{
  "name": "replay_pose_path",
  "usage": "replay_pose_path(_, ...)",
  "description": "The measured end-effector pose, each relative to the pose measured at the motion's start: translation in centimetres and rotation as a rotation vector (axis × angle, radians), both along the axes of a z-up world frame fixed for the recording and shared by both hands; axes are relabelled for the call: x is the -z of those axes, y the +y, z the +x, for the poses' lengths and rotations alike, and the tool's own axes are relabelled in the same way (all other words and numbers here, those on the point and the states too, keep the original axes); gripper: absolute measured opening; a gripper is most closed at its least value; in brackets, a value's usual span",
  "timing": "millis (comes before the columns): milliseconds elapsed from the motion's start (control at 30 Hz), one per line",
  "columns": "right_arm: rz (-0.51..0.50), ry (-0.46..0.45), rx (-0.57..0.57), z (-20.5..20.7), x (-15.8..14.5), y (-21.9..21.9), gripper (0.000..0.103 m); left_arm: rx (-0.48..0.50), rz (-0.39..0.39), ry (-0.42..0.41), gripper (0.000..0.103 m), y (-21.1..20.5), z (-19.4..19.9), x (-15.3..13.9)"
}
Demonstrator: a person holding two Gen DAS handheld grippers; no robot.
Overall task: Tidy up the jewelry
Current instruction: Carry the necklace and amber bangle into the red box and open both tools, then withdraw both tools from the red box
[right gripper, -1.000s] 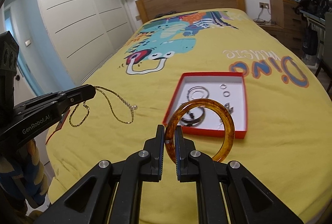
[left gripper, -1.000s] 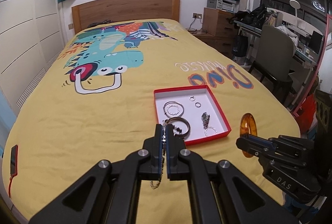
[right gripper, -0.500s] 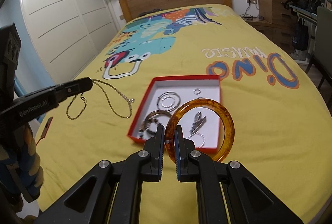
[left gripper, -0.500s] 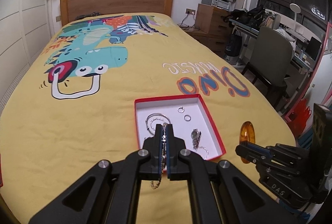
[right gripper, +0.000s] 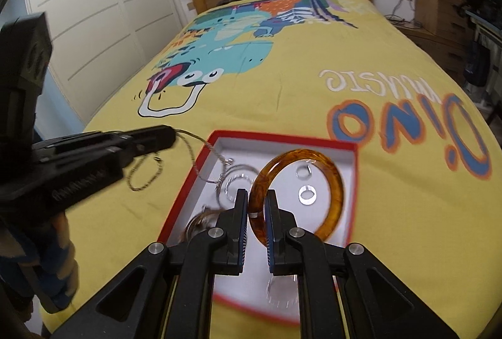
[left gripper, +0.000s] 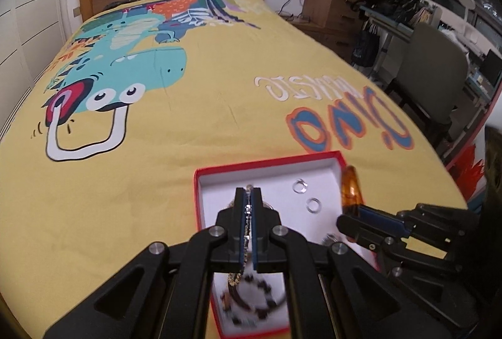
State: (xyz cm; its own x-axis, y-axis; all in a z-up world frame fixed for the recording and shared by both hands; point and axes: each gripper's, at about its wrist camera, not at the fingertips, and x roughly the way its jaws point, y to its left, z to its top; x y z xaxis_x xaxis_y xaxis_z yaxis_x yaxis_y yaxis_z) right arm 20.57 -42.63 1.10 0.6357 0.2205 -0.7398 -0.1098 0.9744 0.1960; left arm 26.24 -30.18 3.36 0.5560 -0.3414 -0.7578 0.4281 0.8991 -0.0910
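left tool (left gripper: 248,213) + chain (right gripper: 200,147): now over box (left gripper: 266,169) | right tool (right gripper: 258,210) + bangle (right gripper: 317,160): likewise

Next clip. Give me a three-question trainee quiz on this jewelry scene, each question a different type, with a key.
1. True or false: the left gripper is shut on a thin chain.
2. What does the right gripper hold?
A. a watch
B. an amber bangle
C. a ring
3. Fill in: the red-edged box sits on a yellow ____.

Key:
1. True
2. B
3. bedspread
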Motion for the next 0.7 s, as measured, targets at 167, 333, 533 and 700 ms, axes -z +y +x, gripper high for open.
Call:
replay_pose_path(167,-0.039,0.052,-0.033,3.9,2.3,0.1,0.013,-0.015,0.006,0.052,0.002,-0.4,2.6,3.4)
replay_pose_path(333,-0.071,0.088,-0.050,5.8,4.5,0.0,0.013,-0.009,0.023,0.108,0.002,-0.4,3.3,6.7)
replay_pose_path(533,-0.070,0.137,-0.048,5.5,6.7,-0.6,0.012,-0.032,0.037,0.162,0.003,0.5,2.9,9.7)
replay_pose_path(700,-0.059,0.148,-0.023,4.8,7.0,-1.3,0.013,-0.032,0.046,0.163,0.005,0.6,2.7,9.5)
